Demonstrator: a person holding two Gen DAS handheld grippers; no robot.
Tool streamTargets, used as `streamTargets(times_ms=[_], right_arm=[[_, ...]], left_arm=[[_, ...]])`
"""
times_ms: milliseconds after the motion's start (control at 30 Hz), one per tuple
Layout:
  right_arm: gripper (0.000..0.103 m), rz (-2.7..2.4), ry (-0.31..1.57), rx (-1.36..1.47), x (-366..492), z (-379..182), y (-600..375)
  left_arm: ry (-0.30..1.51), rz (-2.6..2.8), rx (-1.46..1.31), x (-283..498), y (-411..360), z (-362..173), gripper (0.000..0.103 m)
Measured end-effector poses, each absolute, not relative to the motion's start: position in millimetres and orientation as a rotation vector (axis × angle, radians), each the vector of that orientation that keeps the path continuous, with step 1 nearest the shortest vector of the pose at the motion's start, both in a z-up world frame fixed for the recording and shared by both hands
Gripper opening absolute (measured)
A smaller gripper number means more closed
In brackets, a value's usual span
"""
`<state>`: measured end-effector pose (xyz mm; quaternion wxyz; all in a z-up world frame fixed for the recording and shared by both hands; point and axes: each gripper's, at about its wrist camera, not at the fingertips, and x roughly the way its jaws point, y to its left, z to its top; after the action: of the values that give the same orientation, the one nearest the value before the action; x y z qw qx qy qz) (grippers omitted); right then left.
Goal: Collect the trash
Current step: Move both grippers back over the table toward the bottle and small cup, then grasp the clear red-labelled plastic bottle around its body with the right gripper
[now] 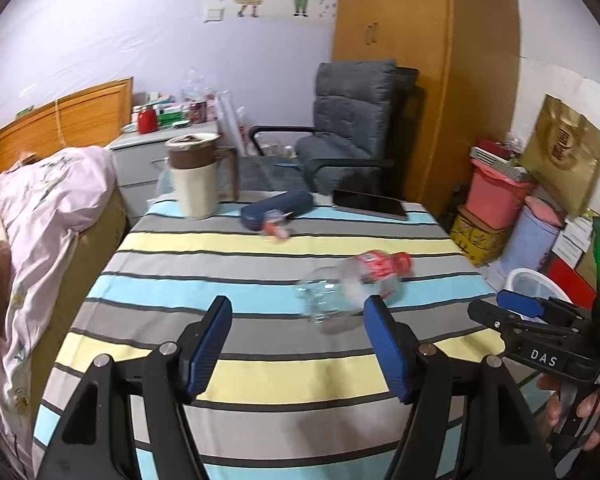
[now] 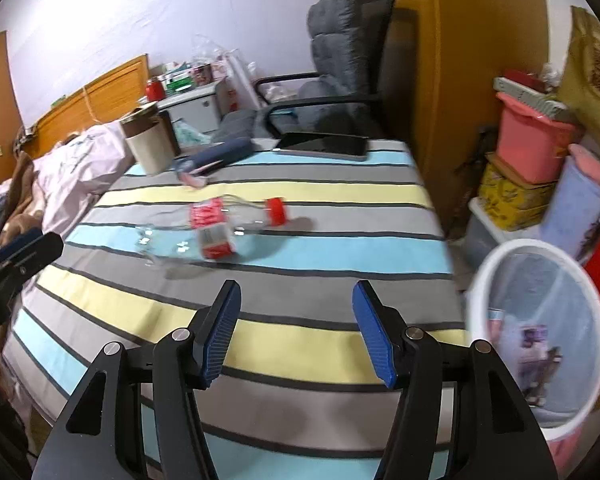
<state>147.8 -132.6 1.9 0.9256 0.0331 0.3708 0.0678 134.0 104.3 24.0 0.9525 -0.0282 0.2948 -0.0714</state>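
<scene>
An empty plastic bottle (image 1: 352,284) with a red cap lies on its side mid-frame on the striped counter (image 1: 260,380), light, crushable and apt to roll; its labelled middle looks the surest hold. Both the left gripper (image 1: 298,344) and right gripper (image 2: 296,332) stand apart, empty. A smaller blurred scrap (image 1: 276,226), possibly a wrapper, lies farther up. The white bin (image 2: 536,320) waits lower right, past the counter's edge.

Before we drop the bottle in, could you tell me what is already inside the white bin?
The white bin holds some paper-like scraps near its bottom, blurred through the liner. Its near wall hides whatever else lies there.
</scene>
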Motion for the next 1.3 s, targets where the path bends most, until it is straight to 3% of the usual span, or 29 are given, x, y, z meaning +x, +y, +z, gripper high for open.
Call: streamTargets(times_ms=[467, 600, 933, 1300], right_arm=[[0.062, 0.215, 0.882, 0.232, 213.7, -18.0, -91.4], [0.073, 0.189, 0.888, 0.244, 224.6, -20.0, -84.8], [0.075, 0.152, 0.946, 0.381, 266.5, -20.9, -72.5], [0.08, 0.095, 0.992, 0.22, 292.4, -25.0, -41.9]], left_arm=[[0.647, -0.122, -0.076, 159.1, 140.5, 5.4, 0.07], [0.658, -0.12, -0.066, 164.3, 145.7, 3.2, 0.07], [0.676, -0.105, -0.07, 177.7, 164.2, 3.8, 0.07], [0.708, -0.11, -0.085, 188.8, 170.7, -5.6, 0.07]])
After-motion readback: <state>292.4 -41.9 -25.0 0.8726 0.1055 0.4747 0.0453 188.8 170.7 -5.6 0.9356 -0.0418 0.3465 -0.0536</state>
